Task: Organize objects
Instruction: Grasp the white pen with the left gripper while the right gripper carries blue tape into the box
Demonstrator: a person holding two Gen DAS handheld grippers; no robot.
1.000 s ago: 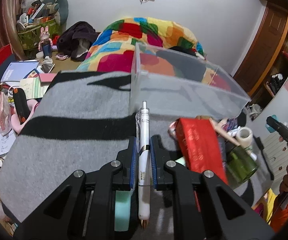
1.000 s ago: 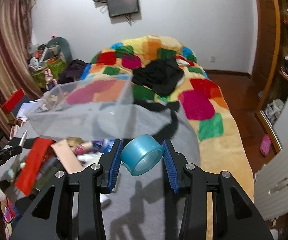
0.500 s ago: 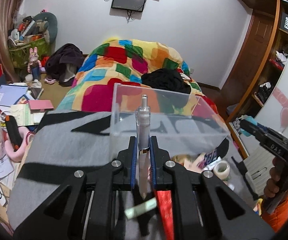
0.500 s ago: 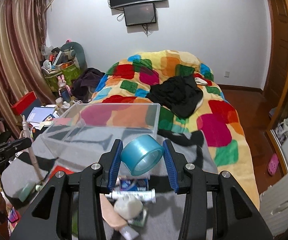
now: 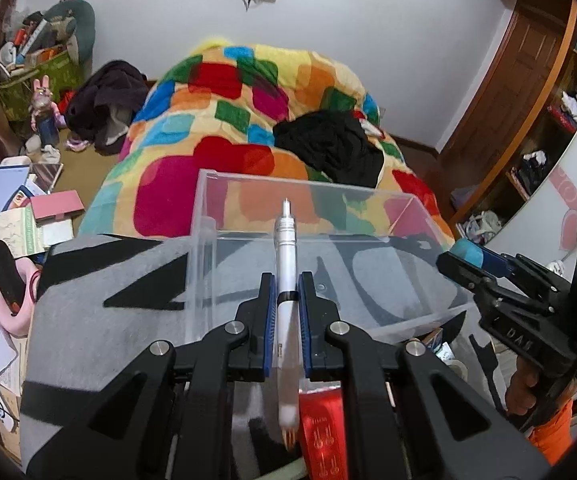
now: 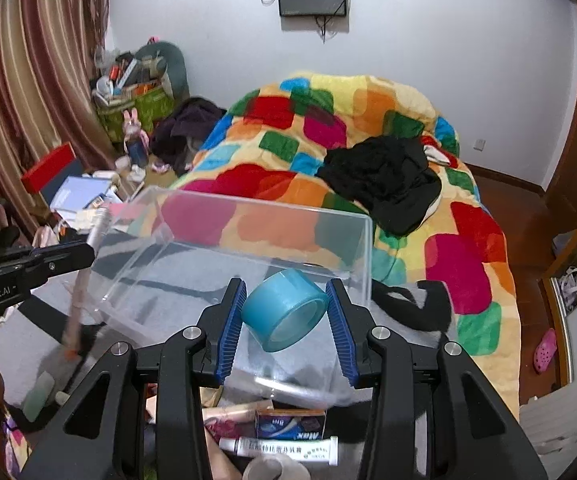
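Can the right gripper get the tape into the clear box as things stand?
Probably yes. The right gripper holds the tape just short of the clear box, whose top is open and inside looks bare. The left gripper with its pen is off to one side.

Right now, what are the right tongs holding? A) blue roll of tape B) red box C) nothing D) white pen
A: the right tongs are shut on the translucent blue roll of tape, held over the clear plastic bin; the white pen is in the left tongs.
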